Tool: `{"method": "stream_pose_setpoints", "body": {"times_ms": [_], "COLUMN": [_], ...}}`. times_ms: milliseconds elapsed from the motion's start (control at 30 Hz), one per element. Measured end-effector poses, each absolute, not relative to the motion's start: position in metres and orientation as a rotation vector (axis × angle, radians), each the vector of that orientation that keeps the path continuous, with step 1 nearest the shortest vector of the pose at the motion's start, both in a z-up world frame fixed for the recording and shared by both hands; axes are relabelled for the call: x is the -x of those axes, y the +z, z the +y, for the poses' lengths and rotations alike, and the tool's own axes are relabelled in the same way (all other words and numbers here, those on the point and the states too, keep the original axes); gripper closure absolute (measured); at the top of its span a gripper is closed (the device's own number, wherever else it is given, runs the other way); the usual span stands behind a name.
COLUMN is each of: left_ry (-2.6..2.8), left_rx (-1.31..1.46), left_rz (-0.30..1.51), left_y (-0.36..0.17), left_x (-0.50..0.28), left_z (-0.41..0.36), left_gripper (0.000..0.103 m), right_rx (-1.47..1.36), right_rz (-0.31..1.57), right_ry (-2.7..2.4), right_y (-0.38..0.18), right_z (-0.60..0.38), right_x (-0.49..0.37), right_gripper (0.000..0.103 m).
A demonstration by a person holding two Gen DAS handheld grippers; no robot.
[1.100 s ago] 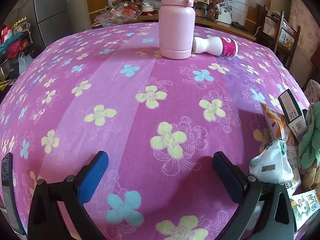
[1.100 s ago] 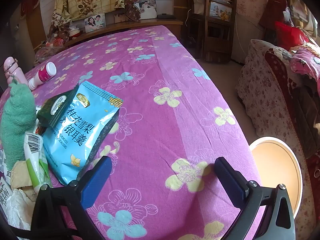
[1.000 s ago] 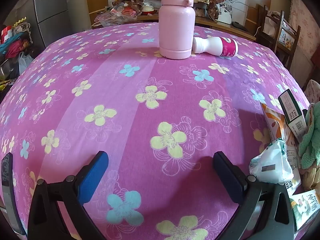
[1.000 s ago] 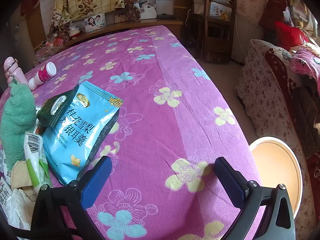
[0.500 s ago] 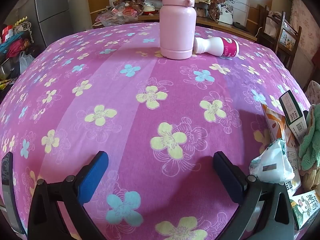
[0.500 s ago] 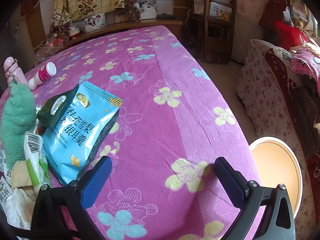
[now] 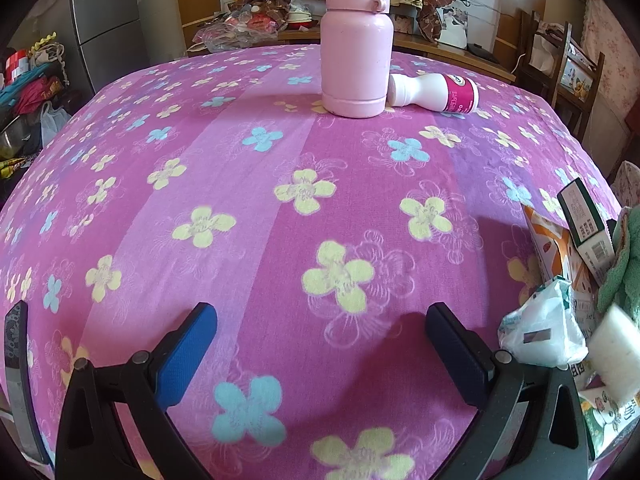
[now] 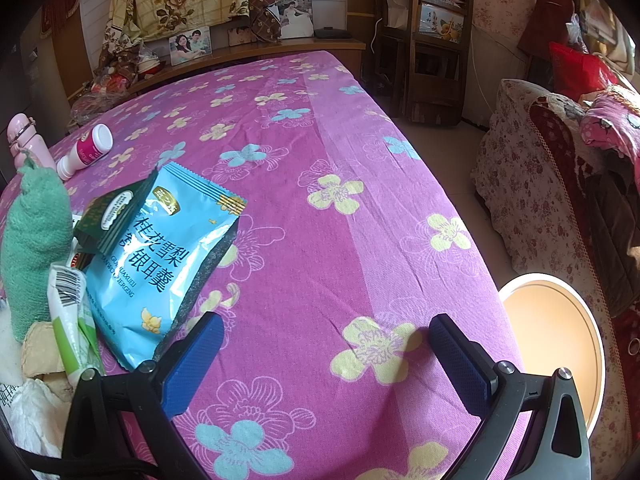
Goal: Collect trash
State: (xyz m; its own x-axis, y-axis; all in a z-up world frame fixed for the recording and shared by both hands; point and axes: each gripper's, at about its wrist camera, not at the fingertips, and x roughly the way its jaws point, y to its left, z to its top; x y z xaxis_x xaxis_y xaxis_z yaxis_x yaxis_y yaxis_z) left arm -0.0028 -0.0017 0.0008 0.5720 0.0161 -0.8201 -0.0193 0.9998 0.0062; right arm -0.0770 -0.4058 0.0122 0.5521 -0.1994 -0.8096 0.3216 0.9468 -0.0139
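I'm at the start, nothing picked: left gripper point(image 7: 320, 344) and right gripper point(image 8: 326, 346) both wide and empty, next reach the blue snack bag point(image 8: 160, 264) lower left.

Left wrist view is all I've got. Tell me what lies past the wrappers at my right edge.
Observer: A blue snack bag lies flat on the tablecloth, just left of the open right gripper.
Operator: Say what's on top of it.
Observer: A dark green packet overlaps its upper left corner.
Operator: Report anything off the table on that side.
Observer: A round orange-topped stool stands by the table's right edge, near a floral sofa.
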Motion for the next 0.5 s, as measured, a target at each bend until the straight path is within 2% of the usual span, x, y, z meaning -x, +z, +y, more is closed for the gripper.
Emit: {"method": "stream_pose_setpoints", "body": {"times_ms": [133, 500], "left_ry": [0.013, -0.098], "left_rx": [0.006, -0.014], "left_rz": [0.947, 0.750], "left_y": [0.013, 0.096], "left_x": [0.020, 0.108], "left_z": [-0.003, -0.047], "left_gripper": [0.000, 0.000], "right_rx": [-0.142, -0.142], "right_rz": [0.937, 0.937], "right_ry": [-0.309, -0.309], "right_y": [0.012, 0.012], "right_z": [-0.406, -0.406], "right_x": [0.077, 0.077], "right_gripper": [0.000, 0.000]}}
